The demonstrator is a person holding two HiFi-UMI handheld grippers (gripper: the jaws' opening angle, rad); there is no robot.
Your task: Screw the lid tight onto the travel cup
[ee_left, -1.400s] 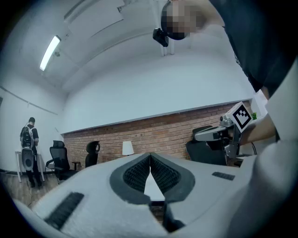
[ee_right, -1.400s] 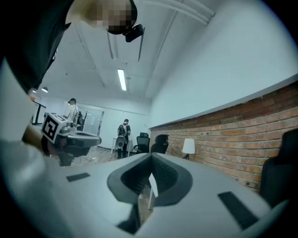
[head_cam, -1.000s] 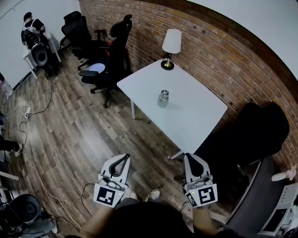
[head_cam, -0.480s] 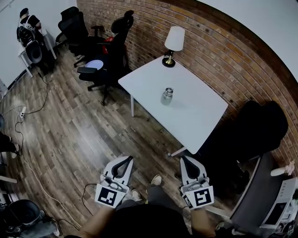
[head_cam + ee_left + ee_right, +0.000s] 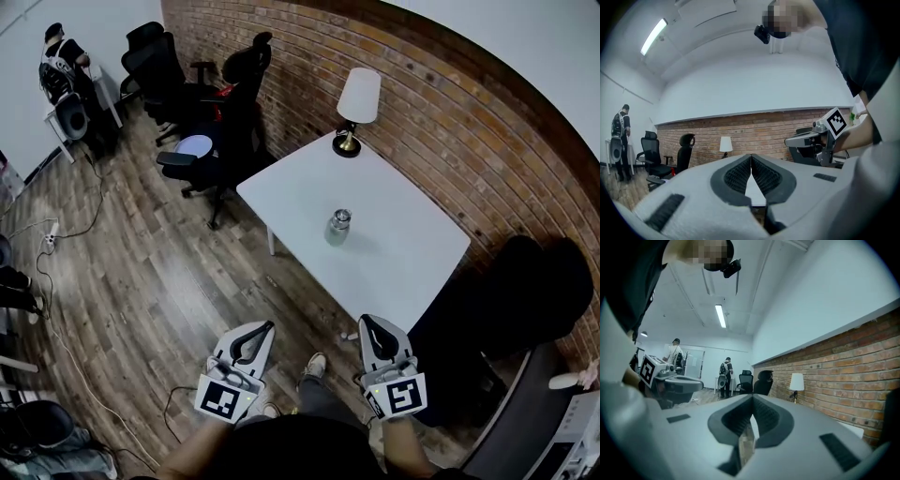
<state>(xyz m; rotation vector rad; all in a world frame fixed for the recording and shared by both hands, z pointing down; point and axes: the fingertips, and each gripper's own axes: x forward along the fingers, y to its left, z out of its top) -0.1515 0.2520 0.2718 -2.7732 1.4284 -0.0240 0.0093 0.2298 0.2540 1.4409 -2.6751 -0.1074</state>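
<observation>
Since earlier frame I've closed on table [image 5: 412, 258]; both grippers carried forward. Left gripper [image 5: 266, 328] and right gripper [image 5: 367, 322]: jaws together, empty. Travel cup [image 5: 337, 227] upright mid-table, well ahead. Risk: arriving with jaws closed, I knock cup over.

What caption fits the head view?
Shut, empty left gripper and right gripper held short of a white rectangular table holding a silver travel cup and a white-shaded lamp.
</observation>
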